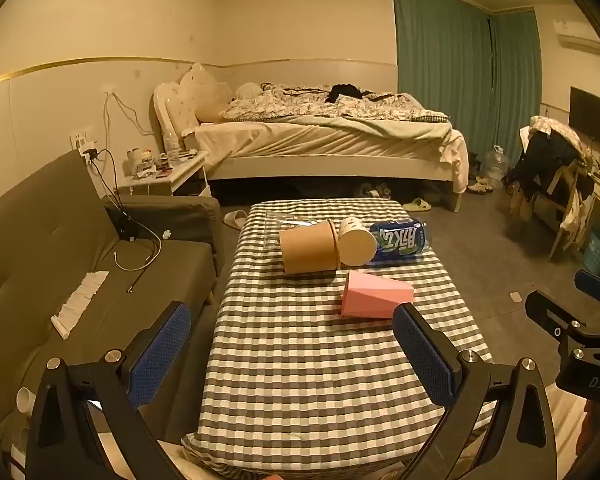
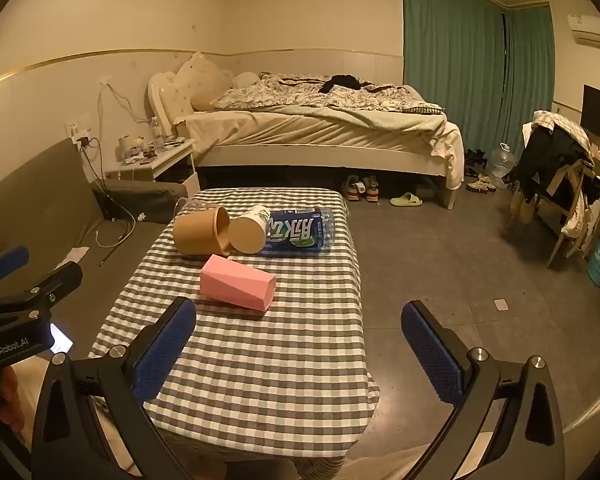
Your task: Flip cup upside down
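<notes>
Checked table (image 1: 300, 360), toppled pink cup (image 1: 374, 295)

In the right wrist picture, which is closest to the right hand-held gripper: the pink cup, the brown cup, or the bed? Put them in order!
From the right hand-held gripper, nearest first:
1. Pink cup: lying on its side, mid-table, just ahead.
2. Brown cup: also on its side, farther back and to the left, beside the white cup.
3. Bed: beyond the table, against the far wall.
</notes>
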Demonstrator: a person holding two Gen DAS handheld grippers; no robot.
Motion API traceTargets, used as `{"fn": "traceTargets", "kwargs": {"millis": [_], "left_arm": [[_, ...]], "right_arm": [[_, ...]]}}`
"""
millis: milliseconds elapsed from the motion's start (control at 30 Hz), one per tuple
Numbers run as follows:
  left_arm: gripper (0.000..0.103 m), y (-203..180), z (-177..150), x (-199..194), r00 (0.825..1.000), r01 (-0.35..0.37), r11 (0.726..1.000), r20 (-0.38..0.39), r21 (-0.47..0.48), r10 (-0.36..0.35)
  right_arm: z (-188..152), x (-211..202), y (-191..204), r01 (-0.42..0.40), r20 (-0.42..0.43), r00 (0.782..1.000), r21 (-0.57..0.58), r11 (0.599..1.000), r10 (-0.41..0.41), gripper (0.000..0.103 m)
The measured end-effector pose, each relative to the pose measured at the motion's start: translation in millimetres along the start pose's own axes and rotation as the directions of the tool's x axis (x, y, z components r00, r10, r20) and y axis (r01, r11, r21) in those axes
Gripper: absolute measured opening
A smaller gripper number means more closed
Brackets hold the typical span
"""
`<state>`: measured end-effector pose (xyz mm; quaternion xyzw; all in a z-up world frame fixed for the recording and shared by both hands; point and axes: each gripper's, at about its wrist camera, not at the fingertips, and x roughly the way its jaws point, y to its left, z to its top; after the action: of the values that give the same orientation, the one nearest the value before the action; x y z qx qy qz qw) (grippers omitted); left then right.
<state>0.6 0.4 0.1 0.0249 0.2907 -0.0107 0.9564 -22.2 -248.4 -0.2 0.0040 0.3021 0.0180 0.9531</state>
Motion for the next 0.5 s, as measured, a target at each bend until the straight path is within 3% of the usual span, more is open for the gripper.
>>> {"fn": "traceTargets", "kwargs": {"millis": [500], "left_arm": [[0.103,10.6,-3.1,5.6,1.0,0.001,0.999,-0.02,-0.035,-0.001]], "right_arm": [[-3.3,3.2,6.6,-0.003,-0.012,1.0,-0.02,1.0,0.002,0.103]]}}
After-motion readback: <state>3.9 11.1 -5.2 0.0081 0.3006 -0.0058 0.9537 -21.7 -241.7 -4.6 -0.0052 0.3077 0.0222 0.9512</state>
